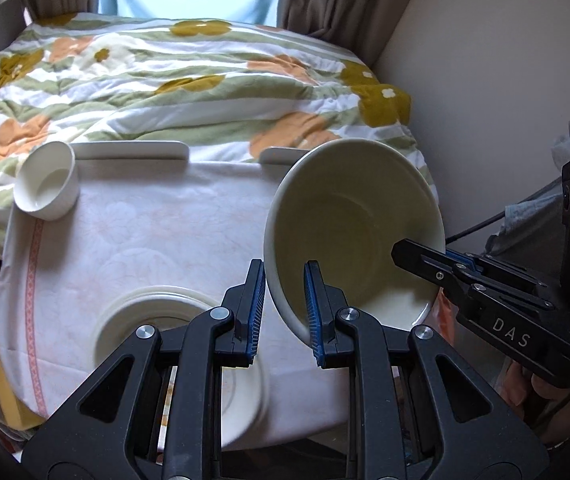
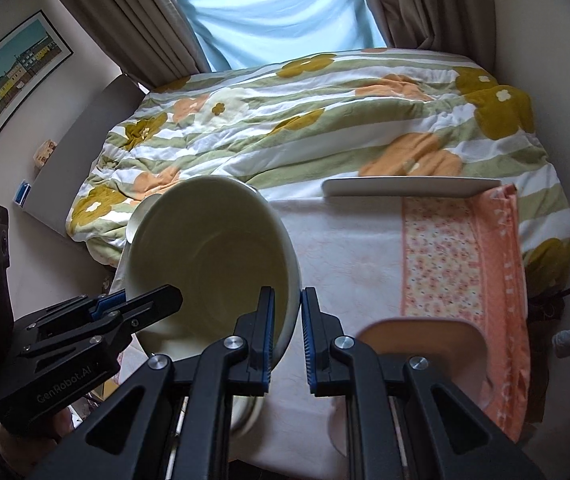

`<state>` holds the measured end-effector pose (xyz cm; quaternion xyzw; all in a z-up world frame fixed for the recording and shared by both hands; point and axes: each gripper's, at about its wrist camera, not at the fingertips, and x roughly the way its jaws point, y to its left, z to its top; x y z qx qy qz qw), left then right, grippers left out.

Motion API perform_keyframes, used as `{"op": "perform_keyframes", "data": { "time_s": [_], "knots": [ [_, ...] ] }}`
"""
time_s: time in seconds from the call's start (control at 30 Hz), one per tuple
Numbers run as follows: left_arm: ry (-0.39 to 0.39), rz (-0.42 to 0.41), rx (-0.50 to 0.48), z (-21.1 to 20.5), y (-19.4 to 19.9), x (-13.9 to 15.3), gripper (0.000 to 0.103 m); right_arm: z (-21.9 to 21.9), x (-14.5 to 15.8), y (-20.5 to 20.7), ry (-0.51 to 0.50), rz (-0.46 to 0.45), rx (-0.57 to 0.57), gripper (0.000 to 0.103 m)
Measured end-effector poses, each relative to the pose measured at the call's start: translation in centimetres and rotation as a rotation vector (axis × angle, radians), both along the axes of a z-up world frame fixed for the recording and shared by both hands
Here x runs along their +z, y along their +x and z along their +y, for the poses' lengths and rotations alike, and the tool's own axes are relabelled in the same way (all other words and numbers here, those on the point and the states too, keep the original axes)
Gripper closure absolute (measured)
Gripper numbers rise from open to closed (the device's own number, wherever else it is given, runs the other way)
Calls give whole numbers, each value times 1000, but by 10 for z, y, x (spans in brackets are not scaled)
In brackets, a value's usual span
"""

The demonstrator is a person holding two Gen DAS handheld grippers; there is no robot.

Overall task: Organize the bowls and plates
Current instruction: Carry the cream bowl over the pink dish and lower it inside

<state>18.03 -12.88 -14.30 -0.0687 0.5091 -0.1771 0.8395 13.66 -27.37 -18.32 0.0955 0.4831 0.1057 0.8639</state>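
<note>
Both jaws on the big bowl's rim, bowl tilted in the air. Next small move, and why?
Probably carry the large bowl over the stacked plates and level it before lowering. The left gripper and the right gripper each pinch opposite rims, the bowl hangs tilted above the cloth-covered table, and that stack looks like the nearest landing spot.

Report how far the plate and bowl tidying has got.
Done: a stack of plates already sits on the cloth-covered table.
In hand: the left gripper and right gripper each clamp opposite rims of the big bowl, held tilted above the table.
Left: the small bowl at the far left corner and the long plate at the far edge lie apart, unstacked.
</note>
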Motion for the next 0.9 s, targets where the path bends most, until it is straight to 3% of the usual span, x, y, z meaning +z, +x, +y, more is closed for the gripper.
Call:
{"op": "perform_keyframes", "data": {
  "time_s": [0.2, 0.33, 0.73, 0.9],
  "knots": [
    [9, 41, -66, -71, -25, -22, 86, -59, -7, -34, -18, 12, -57, 91],
    [55, 100, -109, -108, -36, -52, 86, -81, -29, -50, -27, 48, -96, 91],
    [223, 162, -212, -149, -27, -115, 86, -114, -105, -62, 10, 178, -186, 91],
    [293, 140, -240, -154, -20, -122, 86, -116, -113, -58, 17, 194, -200, 91]
  ]
}}
